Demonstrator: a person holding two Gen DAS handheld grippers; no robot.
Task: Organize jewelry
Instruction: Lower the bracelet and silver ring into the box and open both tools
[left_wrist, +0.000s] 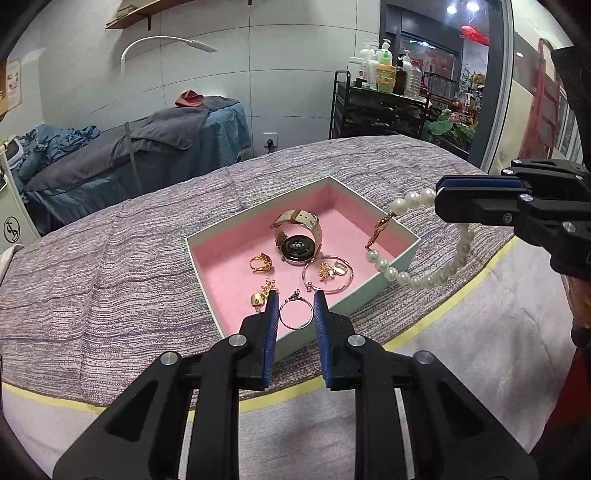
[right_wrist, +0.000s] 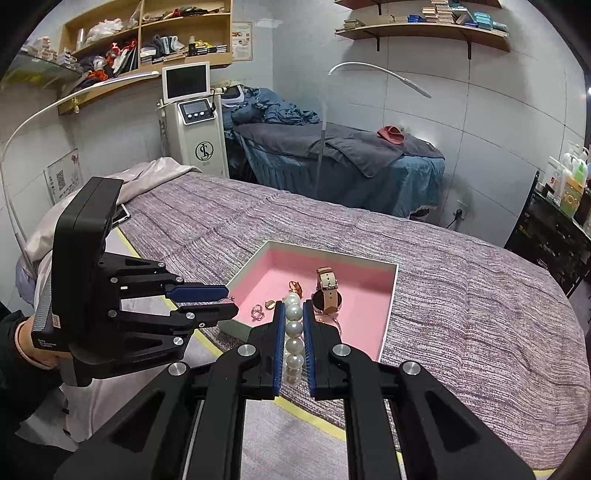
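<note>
While left view: showed pearl bracelet (left_wrist: 424, 258) whole, dangling beside box (left_wrist: 397, 264)
Right view: five pearls pinched in right fingers (right_wrist: 308, 325)
Left fingers (left_wrist: 271, 317): pinching one ring (left_wrist: 295, 314)
Watch (left_wrist: 299, 240): one

We can read little here. On the front of the tall white floor-standing machine (right_wrist: 201, 136), below its small screen, stands a round black monogram of the interlaced letters "S" and "L". To the left of that machine, the black housing of the left claw (right_wrist: 85, 273) carries a small white label beginning "Data"; its remaining words are too small to read.
</note>
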